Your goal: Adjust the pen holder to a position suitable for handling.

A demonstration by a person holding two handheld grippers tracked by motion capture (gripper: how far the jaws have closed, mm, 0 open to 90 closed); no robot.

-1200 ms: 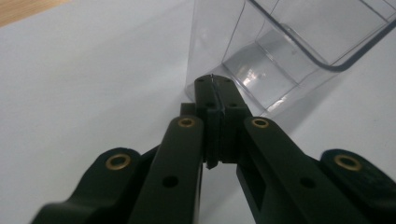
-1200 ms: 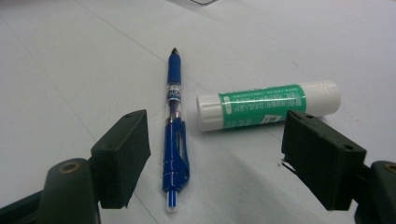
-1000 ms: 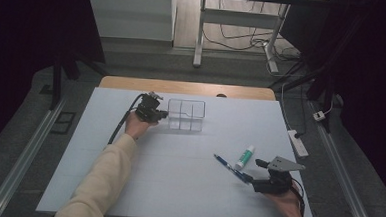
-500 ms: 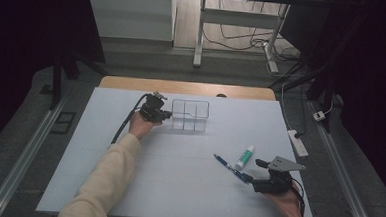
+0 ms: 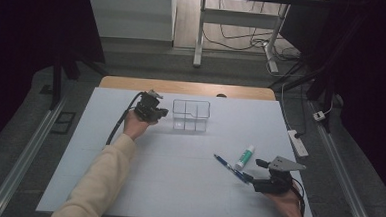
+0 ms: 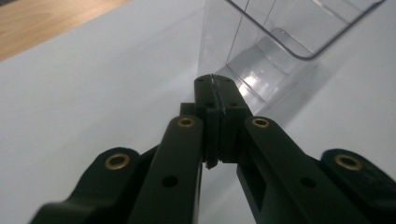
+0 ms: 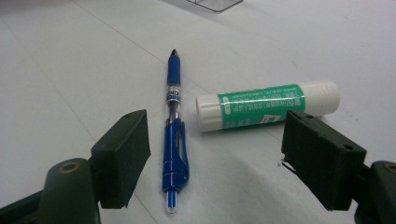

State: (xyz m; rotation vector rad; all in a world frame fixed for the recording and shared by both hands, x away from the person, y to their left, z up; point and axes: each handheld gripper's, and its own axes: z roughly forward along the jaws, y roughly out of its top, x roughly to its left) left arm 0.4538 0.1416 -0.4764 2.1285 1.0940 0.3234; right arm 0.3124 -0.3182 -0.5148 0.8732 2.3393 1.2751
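A clear plastic container (image 5: 190,116) with compartments stands at the back middle of the white mat (image 5: 177,188). My left gripper (image 5: 163,112) sits at its left side. In the left gripper view the jaws are shut (image 6: 212,81), with the container's (image 6: 280,46) thin wall edge running in between the pads. A blue pen (image 5: 230,168) and a green-and-white glue stick (image 5: 245,157) lie at the front right. My right gripper (image 5: 254,170) rests low just behind them, open. In the right gripper view the pen (image 7: 173,135) and glue stick (image 7: 266,105) lie ahead of the wide gap (image 7: 215,154).
A strip of wooden tabletop (image 5: 182,87) shows beyond the mat's far edge. A white power strip (image 5: 299,143) lies off the right edge. Metal rails run along both sides of the table, and desk legs and cables stand behind.
The clear container and the left gripper have shifted slightly to the right. The right gripper, the pen and the glue stick have stayed where they were.
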